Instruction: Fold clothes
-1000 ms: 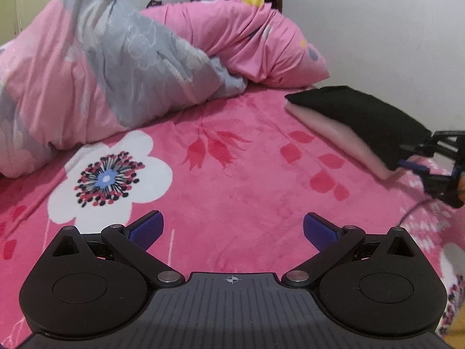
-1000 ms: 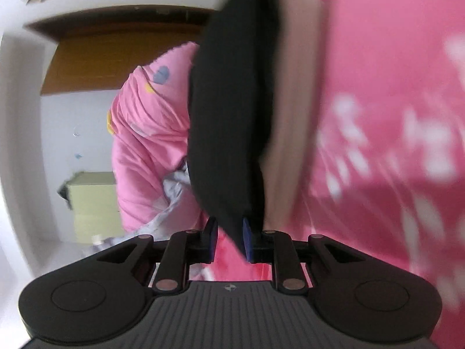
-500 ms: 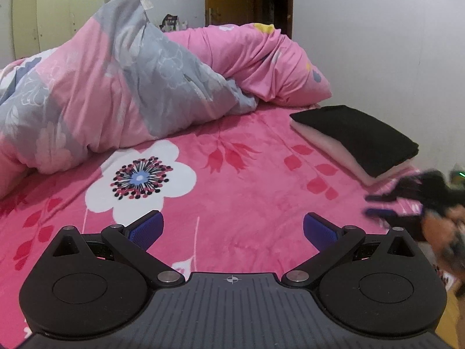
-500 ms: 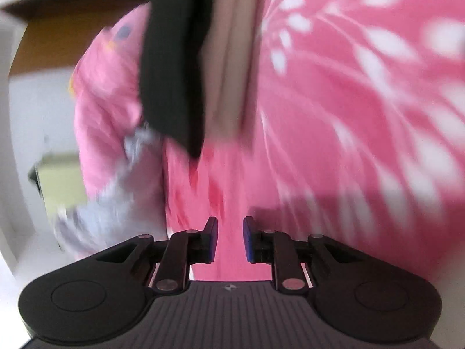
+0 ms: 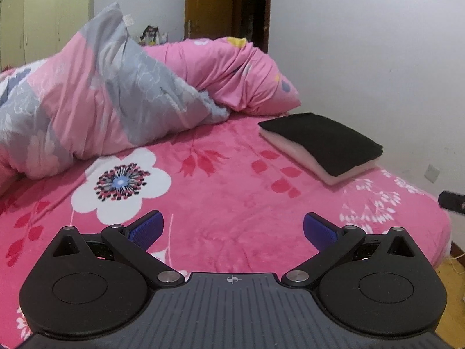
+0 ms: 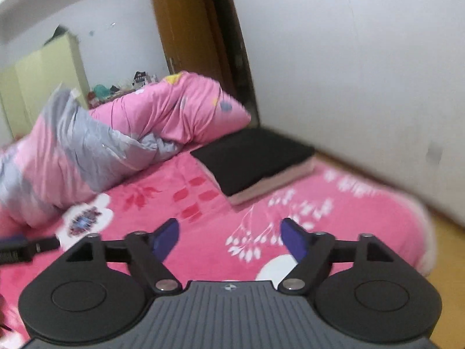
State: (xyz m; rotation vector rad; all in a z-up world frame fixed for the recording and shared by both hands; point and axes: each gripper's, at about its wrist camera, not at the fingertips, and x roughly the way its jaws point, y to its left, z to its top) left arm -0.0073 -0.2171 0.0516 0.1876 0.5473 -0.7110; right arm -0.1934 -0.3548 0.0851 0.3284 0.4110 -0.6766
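Observation:
A folded black garment (image 5: 322, 141) lies on top of a folded pale pink garment (image 5: 293, 149), stacked at the far right of the bed near the wall. The stack also shows in the right wrist view (image 6: 252, 157). My left gripper (image 5: 232, 229) is open and empty, held above the pink bedspread, well short of the stack. My right gripper (image 6: 229, 237) is open and empty, held above the bed's near right part. A dark piece of it shows at the right edge of the left wrist view (image 5: 452, 200).
A rumpled pink and grey quilt (image 5: 96, 101) is heaped along the back of the bed. The floral pink bedspread (image 5: 203, 180) covers the bed. A white wall (image 5: 377, 58) runs along the right side. A wooden door (image 5: 215, 5) and pale wardrobe (image 5: 46, 20) stand behind.
My right gripper let go of the black garment, opened, and pulled back and upright away from the stack. My left gripper rose and drew back a little.

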